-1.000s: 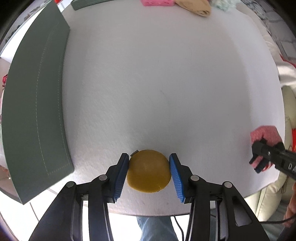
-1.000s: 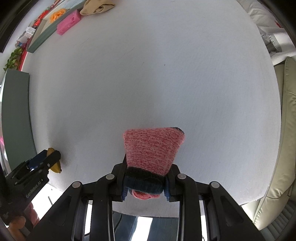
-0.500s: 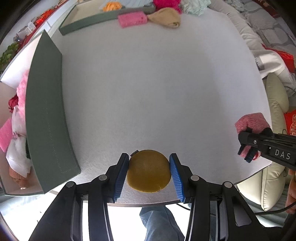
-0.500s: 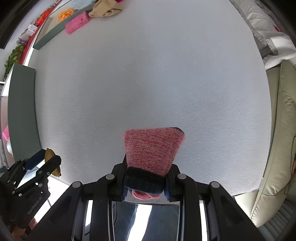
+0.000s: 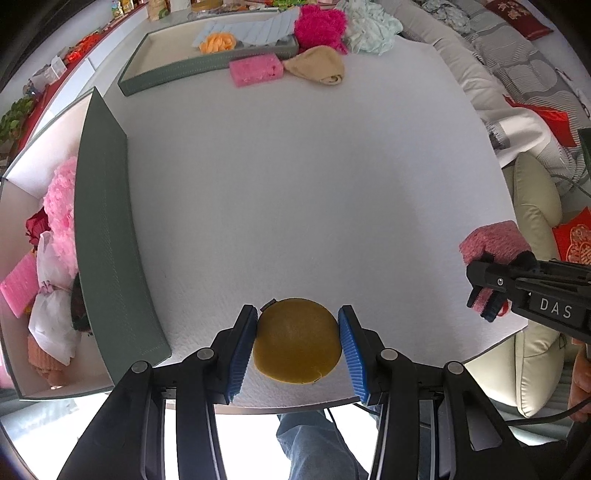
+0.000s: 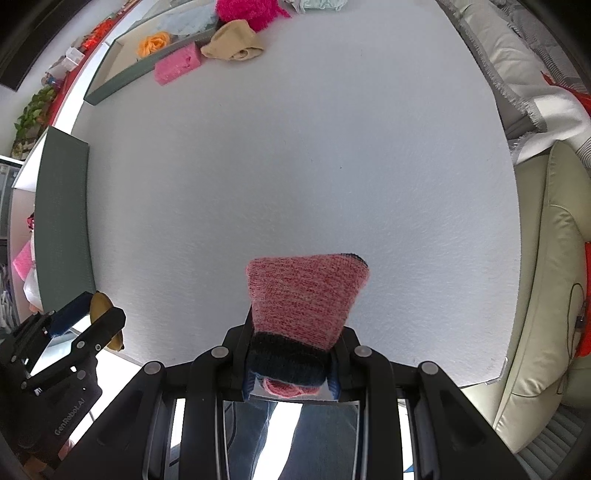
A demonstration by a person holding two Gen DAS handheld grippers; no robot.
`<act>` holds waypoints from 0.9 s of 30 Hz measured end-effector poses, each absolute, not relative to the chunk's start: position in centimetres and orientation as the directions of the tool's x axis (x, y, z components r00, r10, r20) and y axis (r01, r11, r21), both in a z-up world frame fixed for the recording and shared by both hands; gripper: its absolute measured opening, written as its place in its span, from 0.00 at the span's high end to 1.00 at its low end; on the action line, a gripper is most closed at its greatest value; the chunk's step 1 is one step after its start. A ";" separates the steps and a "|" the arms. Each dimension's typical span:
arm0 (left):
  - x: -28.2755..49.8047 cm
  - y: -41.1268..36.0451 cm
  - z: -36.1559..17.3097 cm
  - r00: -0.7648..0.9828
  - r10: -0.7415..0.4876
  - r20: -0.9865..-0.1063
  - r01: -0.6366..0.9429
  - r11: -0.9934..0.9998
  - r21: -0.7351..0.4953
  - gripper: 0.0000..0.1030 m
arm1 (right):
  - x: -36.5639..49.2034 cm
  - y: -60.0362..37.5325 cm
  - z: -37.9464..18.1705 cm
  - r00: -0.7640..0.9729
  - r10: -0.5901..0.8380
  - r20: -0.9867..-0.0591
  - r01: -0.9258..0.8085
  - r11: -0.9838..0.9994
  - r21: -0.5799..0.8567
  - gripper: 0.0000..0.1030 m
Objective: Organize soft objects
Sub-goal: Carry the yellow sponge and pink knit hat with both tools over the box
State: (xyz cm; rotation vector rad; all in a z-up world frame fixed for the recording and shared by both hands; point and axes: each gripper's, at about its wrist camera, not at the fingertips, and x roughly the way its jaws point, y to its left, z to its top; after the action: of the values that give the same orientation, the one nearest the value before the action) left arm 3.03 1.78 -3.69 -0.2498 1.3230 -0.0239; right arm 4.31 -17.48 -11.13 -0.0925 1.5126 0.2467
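My left gripper [image 5: 297, 341] is shut on a round mustard-yellow pad [image 5: 295, 341], held above the near edge of the white table [image 5: 295, 184]. My right gripper [image 6: 290, 365] is shut on the dark cuff of a pink knitted sock [image 6: 304, 291], which sticks out forward over the table. The right gripper with the sock [image 5: 495, 245] shows at the right in the left wrist view. The left gripper with the yellow pad [image 6: 99, 306] shows at lower left in the right wrist view.
A green-walled box [image 5: 103, 236] at the left holds pink fluffy and white soft items. A green tray [image 5: 177, 70] at the far side holds an orange flower and blue cloth. A pink sponge [image 5: 255, 72], a tan cloth [image 5: 317, 66] and a magenta fluffy item [image 5: 319, 26] lie beside it. A sofa stands at the right.
Both grippers have risen and pulled back from the table, each keeping its object. More of the far tray and the left box has come into view.
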 end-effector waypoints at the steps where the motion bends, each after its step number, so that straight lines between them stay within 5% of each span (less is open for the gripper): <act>1: 3.1 1.5 -3.6 0.254 -0.160 -0.954 -0.122 0.973 -0.196 0.55 | 4.2 -17.5 -11.0 0.042 0.101 -0.994 -0.219 0.972 0.090 0.69; 27: 1.5 5.9 -0.7 0.365 -0.163 -0.917 -0.180 0.954 -0.241 0.55 | 4.1 -13.5 -7.7 0.132 0.083 -0.988 -0.292 0.956 0.041 0.69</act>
State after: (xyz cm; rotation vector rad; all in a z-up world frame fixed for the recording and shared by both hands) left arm 1.54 5.91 -0.68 -0.3251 1.2033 0.0117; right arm 4.08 -13.48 -7.69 -0.1764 1.4142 0.2737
